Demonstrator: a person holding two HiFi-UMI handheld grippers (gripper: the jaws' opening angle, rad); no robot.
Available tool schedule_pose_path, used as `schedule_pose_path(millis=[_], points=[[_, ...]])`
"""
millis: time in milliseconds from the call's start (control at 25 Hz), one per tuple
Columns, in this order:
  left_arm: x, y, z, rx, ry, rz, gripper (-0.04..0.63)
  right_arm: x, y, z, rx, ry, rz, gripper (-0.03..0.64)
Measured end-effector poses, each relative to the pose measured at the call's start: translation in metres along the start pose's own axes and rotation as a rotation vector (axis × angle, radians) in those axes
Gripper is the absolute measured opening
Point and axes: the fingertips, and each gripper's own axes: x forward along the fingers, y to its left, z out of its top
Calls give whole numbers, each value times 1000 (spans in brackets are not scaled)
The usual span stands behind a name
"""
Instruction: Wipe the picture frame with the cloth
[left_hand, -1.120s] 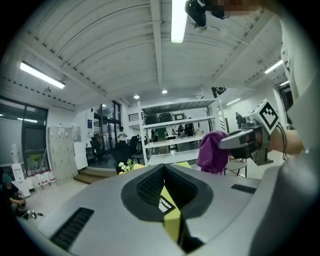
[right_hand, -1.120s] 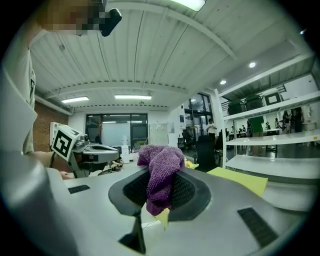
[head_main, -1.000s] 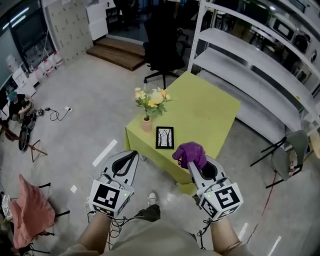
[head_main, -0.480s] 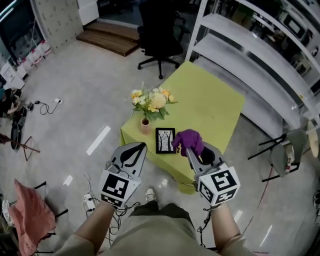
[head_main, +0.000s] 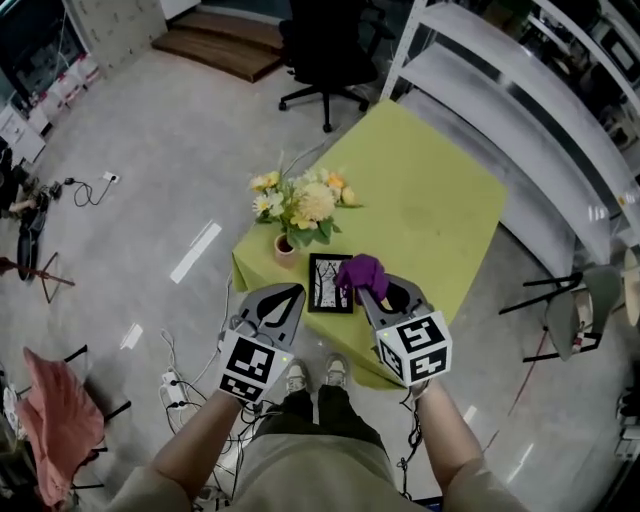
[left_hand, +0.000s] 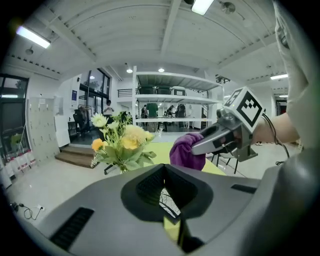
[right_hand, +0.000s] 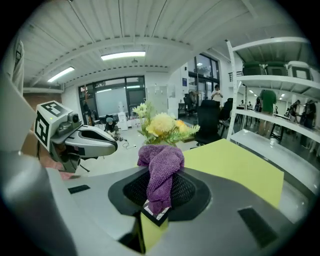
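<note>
Bright, even indoor light on my feed. It comes from above: a ceiling strip light (right_hand: 123, 55) burns white in the right gripper view, and another tube (left_hand: 33, 37) flares at upper left in the left gripper view. The windows (right_hand: 117, 102) wash out pale. In the head view everything is flat, with only faint, soft shadow on the floor (head_main: 150, 180) beside the green table (head_main: 440, 210). Both gripper views bow hard toward the rim, corners gone black (fisheye, plainly). The left gripper (left_hand: 165, 171) looms as smooth, soft grey foreground, while the purple cloth (right_hand: 160, 167) stays crisp, its nap showing.
</note>
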Motion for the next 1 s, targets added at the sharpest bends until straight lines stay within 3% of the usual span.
schedule_pose_path(millis=[560, 1000], points=[[95, 8, -111, -110, 205, -17, 8, 122, -11, -66, -77, 154, 132, 78], [125, 4, -174, -182, 319, -34, 8, 182, 8, -98, -74, 207, 210, 78]])
